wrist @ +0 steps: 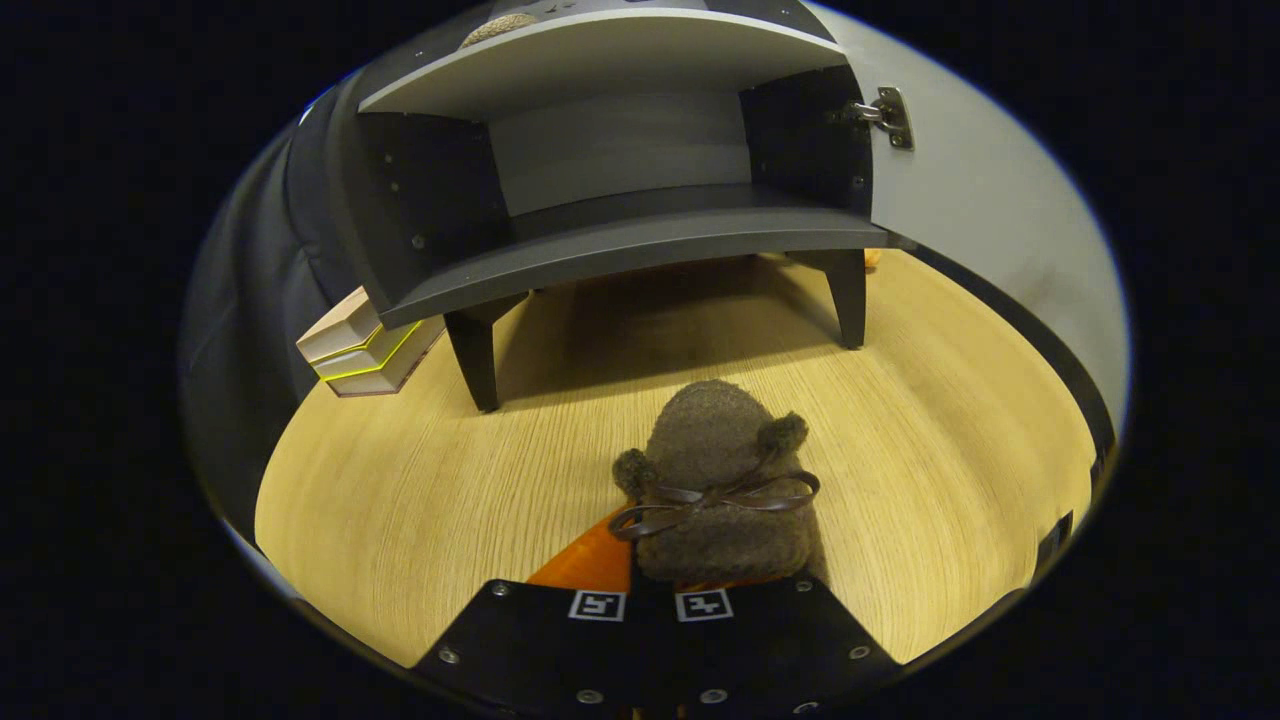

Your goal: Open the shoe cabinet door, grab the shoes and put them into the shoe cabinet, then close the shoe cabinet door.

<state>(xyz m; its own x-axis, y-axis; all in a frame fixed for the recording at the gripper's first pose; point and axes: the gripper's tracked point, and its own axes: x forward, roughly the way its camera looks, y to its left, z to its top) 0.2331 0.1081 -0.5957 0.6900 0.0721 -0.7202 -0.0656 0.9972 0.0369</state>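
One fuzzy brown slipper with a ribbon bow (722, 480), pinched in the gripper (650, 590), should go straight into the open dark shoe cabinet (620, 240), toe first.

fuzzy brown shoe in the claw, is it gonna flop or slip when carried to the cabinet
The fuzzy brown shoe looks like soft fleece, so it probably sags somewhat at the toe. Its nap should grip rather than slip in the claw, which seems closed on its heel end. It likely weighs little, and the thin bow might snag on the cabinet shelf.
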